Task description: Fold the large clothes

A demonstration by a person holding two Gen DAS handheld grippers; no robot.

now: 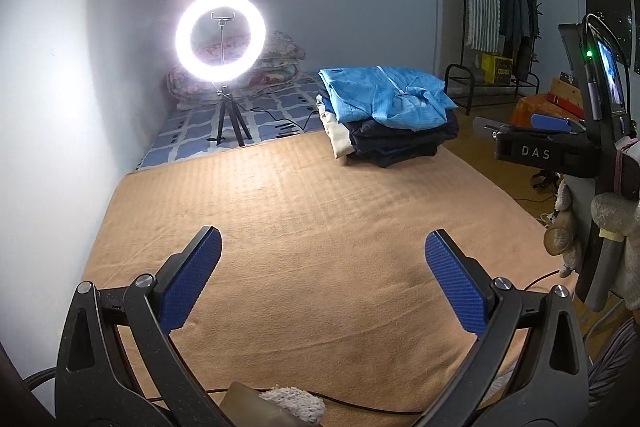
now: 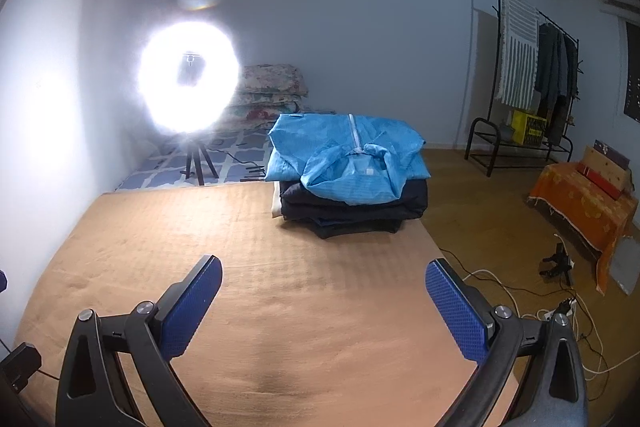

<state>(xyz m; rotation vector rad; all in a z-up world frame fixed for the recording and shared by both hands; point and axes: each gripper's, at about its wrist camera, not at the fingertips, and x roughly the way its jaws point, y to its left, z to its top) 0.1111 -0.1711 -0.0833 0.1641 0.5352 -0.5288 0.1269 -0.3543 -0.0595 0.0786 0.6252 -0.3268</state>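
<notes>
Pale grey walls enclose a room where a bed covered by a peach-orange fleece blanket (image 1: 304,211) fills the foreground. At its far right corner sits a stack of folded clothes (image 2: 352,195): a light blue zippered garment (image 1: 388,97) on top, dark navy pieces beneath, and a cream one at the left side. A glowing white ring light on a black tripod (image 1: 219,41) stands at the far left, in front of floral folded quilts (image 1: 280,55). A black clothes rack (image 2: 536,67) stands by the right wall. The left gripper (image 1: 324,275) and the right gripper (image 2: 324,299) hover over bare blanket, jaws released and holding nothing, well apart from the stack.
</notes>
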